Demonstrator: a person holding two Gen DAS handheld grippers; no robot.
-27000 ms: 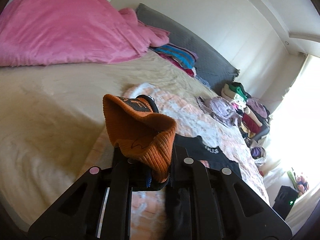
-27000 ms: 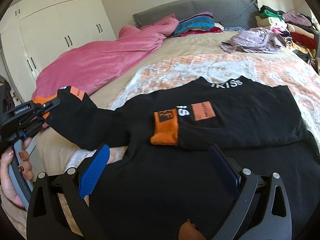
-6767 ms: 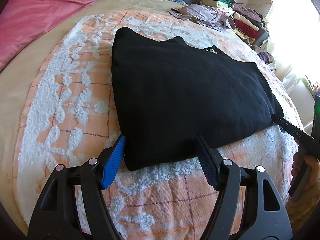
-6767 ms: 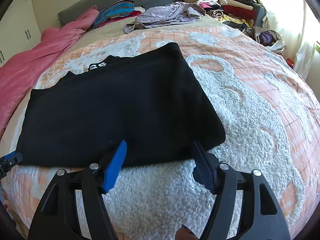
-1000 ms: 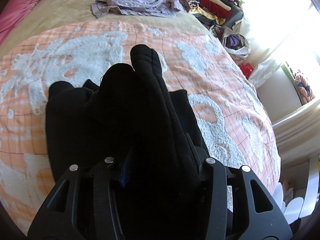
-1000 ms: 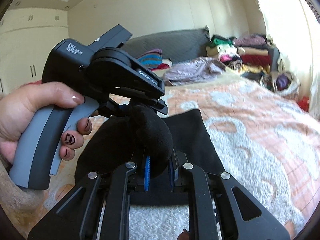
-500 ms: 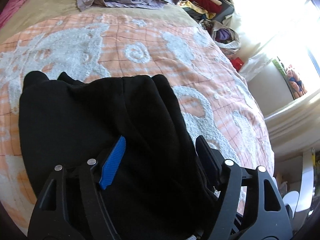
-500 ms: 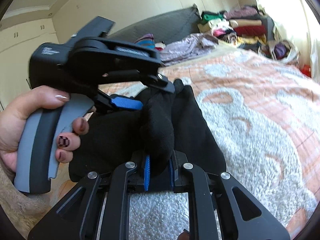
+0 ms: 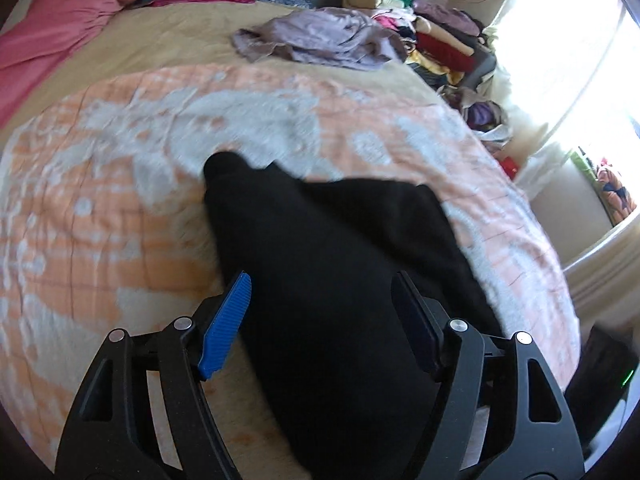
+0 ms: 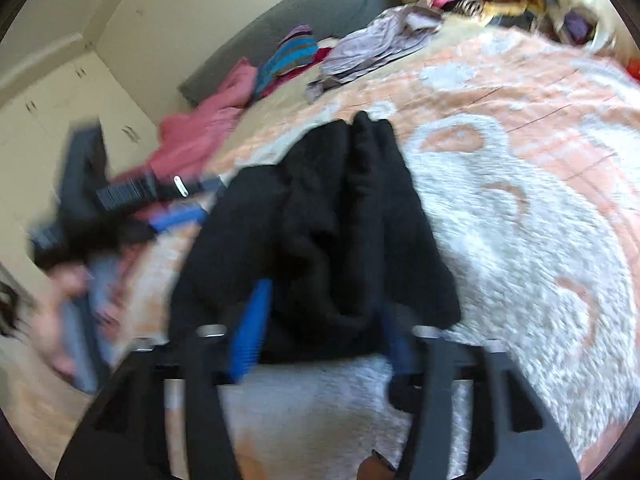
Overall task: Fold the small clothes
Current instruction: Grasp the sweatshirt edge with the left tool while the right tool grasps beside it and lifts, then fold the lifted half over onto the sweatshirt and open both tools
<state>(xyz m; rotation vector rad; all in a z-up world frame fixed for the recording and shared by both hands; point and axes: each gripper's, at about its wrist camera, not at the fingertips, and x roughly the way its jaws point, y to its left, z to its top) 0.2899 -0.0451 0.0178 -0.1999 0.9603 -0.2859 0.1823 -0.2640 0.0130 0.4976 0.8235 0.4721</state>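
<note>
Left wrist view: a folded black garment [image 9: 332,264] lies bunched on the bed's orange-and-white blanket [image 9: 100,216], between the spread jaws of the left gripper [image 9: 320,320]; the right gripper [image 10: 320,328], blurred, also stands apart, holding nothing.

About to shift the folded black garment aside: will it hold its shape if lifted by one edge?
Probably not: the black garment lies in soft bunched layers, so it should droop and unfold. Its thick fabric likely grips the tufted bedspread, so pushing may bunch it.
</note>
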